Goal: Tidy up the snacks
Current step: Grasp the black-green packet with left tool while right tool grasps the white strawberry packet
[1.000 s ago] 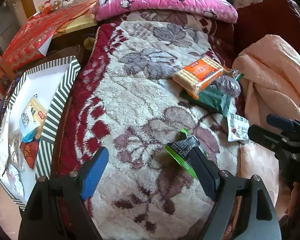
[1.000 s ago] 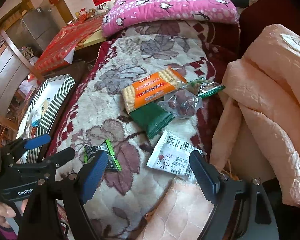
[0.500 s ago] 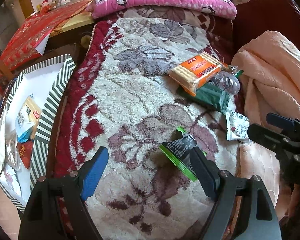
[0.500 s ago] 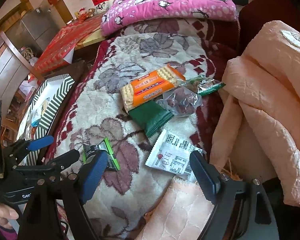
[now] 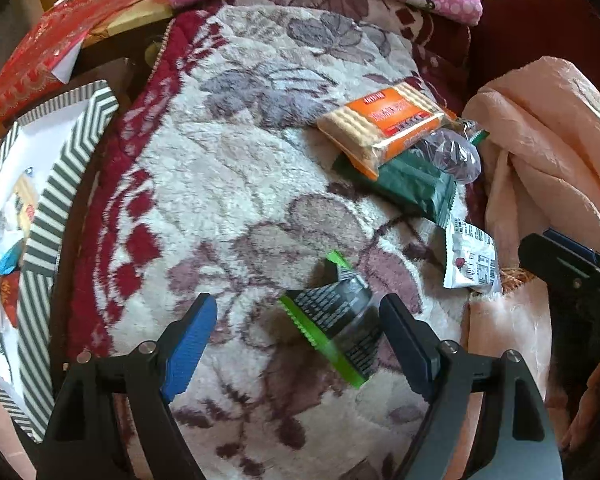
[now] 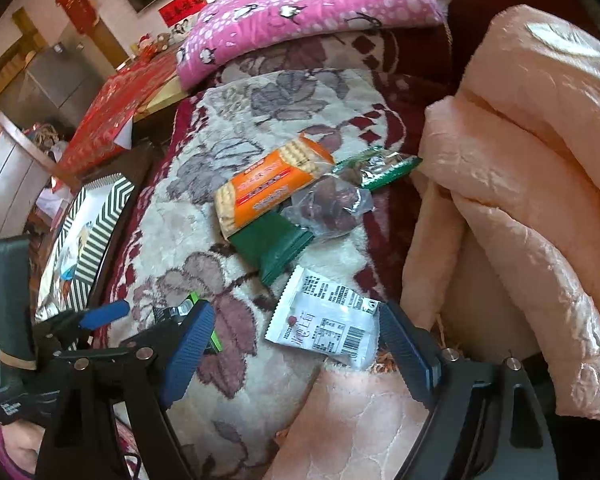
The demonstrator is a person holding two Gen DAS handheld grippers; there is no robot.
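Snacks lie on a floral blanket (image 5: 220,184). A black and bright green packet (image 5: 336,320) sits between the fingers of my open left gripper (image 5: 296,320), nearer the right finger. My open right gripper (image 6: 296,332) frames a white packet (image 6: 324,320), which also shows in the left wrist view (image 5: 470,260). Further back lie an orange cracker pack (image 6: 268,188), a dark green packet (image 6: 274,246), a clear bag of dark fruit (image 6: 332,208) and a green wrapper (image 6: 380,168). The left gripper (image 6: 100,312) shows in the right wrist view over the black packet (image 6: 176,312).
A striped box (image 5: 40,232) holding several snacks stands left of the blanket, also seen in the right wrist view (image 6: 96,236). A peach quilt (image 6: 520,200) is piled on the right. A pink pillow (image 6: 300,8) lies at the back. A red-covered table (image 5: 48,52) is far left.
My left gripper has moved forward and right, so the black and green packet now lies between its fingers. The right gripper has edged closer to the white packet.
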